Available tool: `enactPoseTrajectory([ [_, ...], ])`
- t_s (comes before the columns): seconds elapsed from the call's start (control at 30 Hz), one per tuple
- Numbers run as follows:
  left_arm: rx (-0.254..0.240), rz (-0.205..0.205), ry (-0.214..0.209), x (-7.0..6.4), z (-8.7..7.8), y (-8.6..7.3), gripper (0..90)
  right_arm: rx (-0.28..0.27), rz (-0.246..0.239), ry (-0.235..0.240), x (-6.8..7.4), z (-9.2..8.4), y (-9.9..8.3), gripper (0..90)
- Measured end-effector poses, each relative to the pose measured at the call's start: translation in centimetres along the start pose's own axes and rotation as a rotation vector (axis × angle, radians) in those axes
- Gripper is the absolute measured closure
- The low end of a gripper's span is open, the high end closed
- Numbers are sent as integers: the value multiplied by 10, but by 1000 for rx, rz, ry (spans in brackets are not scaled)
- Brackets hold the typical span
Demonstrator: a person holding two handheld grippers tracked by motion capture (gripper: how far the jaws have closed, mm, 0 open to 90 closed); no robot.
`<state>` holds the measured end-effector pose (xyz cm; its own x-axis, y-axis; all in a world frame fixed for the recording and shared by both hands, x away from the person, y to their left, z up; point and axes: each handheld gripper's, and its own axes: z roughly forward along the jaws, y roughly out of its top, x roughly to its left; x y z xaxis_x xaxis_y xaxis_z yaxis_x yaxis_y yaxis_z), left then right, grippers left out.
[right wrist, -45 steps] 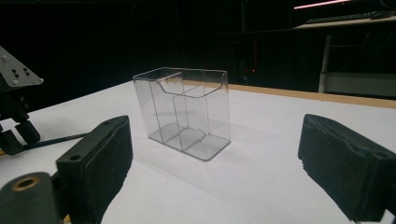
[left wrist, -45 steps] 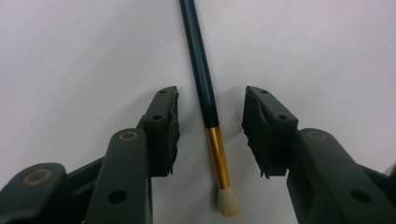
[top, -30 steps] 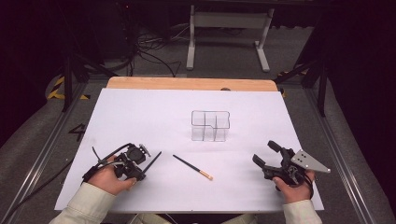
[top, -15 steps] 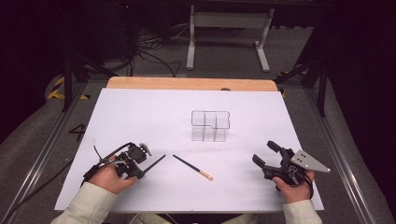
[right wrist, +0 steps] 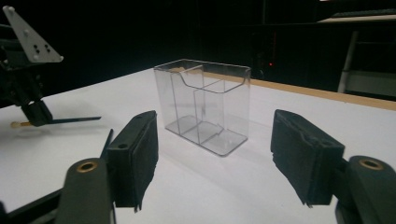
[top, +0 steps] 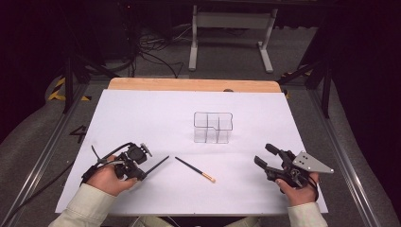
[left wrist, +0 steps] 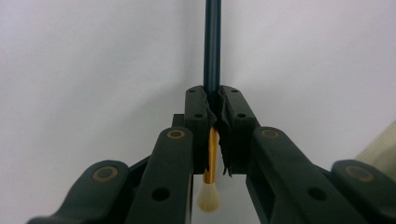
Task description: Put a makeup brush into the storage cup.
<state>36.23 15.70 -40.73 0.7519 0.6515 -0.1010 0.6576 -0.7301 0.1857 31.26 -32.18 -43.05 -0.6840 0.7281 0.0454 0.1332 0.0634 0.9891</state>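
Note:
My left gripper [top: 141, 169] lies at the table's near left, shut on a thin brush [top: 158, 163]. In the left gripper view the pads [left wrist: 196, 112] pinch the brush [left wrist: 212, 56] where its dark handle meets the gold ferrule, with the white bristles below. A second brush [top: 194, 169], dark with an orange end, lies loose on the white table just to the right. Farther back, near the middle, stands a clear divided organizer [top: 213, 127]. My right gripper [top: 265, 154] rests at the near right, open. Its jaws have just been closing, with nothing between them [right wrist: 215, 154], and they point at the organizer [right wrist: 203, 107].
White paper [top: 142, 113] covers the table, and a wooden strip [top: 189, 85] runs along the far edge. Beyond it are a dark floor, cables and a metal stand [top: 231, 33]. The right gripper view shows the left gripper [right wrist: 32, 112] at far left.
The right gripper's jaws look slightly narrower than before. The left gripper stays on its brush with hardly any shift. The loose brush and organizer have not moved.

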Motion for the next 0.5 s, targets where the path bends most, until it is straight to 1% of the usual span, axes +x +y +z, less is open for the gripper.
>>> enactPoseTrajectory([
  [0.07, -15, 17, -8, -2, -6, 0, 826, 6, -15, 8, 1, 1, 1, 336],
  [0.1, -18, 35, -5, -3, -9, 1, 826, 9, -21, 9, 2, 1, 2, 337],
  [0.13, -27, 46, -14, -3, -13, 1, 826, 9, -26, 15, 2, 1, 2, 339],
  [0.17, -27, 46, -14, -3, -13, 1, 826, 11, -34, 21, 3, 2, 3, 344],
  [0.2, -32, 60, -20, -4, -16, 2, 826, 12, -34, 28, 4, 2, 3, 361],
  [0.23, -48, 81, -22, -6, -21, 3, 826, 15, -36, 40, 5, 3, 4, 362],
  [0.27, -52, 95, -23, -7, -24, 4, 826, 18, -38, 46, 6, 3, 5, 363],
  [0.33, -66, 118, -39, -10, -29, 5, 826, 23, -47, 59, 7, 3, 6, 363],
  [0.4, -80, 164, -50, -13, -34, 8, 826, 26, -59, 65, 9, 3, 7, 361],
  [0.43, -80, 164, -50, -13, -34, 8, 826, 26, -59, 65, 9, 3, 7, 361],
  [0.47, -88, 201, -54, -17, -38, 11, 826, 28, -66, 74, 11, 3, 9, 362],
  [0.5, -89, 218, -58, -19, -39, 13, 826, 29, -71, 79, 11, 2, 10, 361],
])
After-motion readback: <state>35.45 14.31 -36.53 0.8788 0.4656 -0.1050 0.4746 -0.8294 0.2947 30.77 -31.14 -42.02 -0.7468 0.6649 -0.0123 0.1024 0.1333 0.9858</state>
